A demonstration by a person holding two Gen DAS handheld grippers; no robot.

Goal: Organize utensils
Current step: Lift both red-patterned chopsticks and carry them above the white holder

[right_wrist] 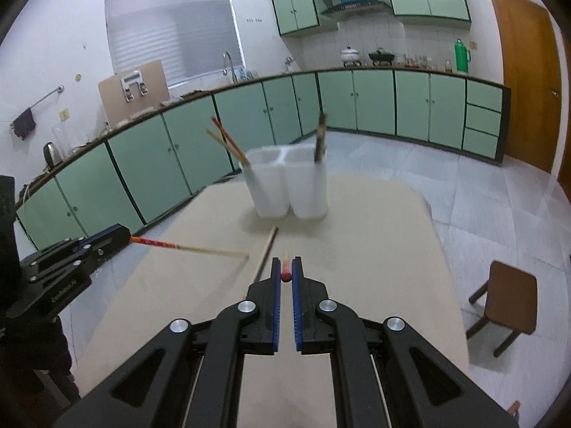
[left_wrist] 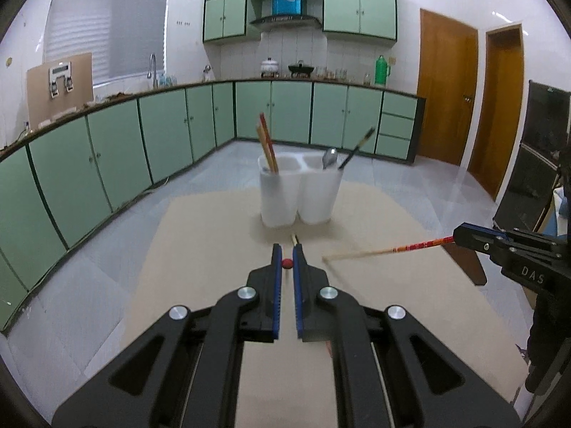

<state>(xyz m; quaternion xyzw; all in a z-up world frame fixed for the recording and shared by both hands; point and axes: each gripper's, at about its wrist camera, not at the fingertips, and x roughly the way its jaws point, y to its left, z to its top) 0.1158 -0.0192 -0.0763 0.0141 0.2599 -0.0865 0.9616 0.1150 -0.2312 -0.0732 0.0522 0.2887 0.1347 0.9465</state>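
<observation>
A kitchen fills both views: pale green base cabinets (left_wrist: 107, 164) run along a curved counter, matching wall cabinets (left_wrist: 360, 3) hang above a range hood, a shuttered window (right_wrist: 171, 25) sits on the left wall and brown wooden doors (left_wrist: 446, 85) stand at the right. The floor is grey tile, with a small brown stool (right_wrist: 506, 303) to the right of the table. The beige table (left_wrist: 214, 249) spreads near the cameras. Toward its far end stands a white two-compartment utensil holder (left_wrist: 299, 192); its left compartment holds wooden chopsticks (left_wrist: 266, 142), its right a metal spoon (left_wrist: 330, 158) and a dark chopstick (left_wrist: 357, 148).

The left gripper (left_wrist: 287, 255) points slightly downward at the holder, above the table, its blue pads pinching a red-tipped chopstick (right_wrist: 185, 248) seen end-on in its own view. The right gripper (right_wrist: 286, 267) is angled likewise, pads pressed on another red-ended chopstick (left_wrist: 385, 251) that sticks out sideways toward the table's middle. One more chopstick (right_wrist: 266, 249) lies flat on the table just in front of the holder.
</observation>
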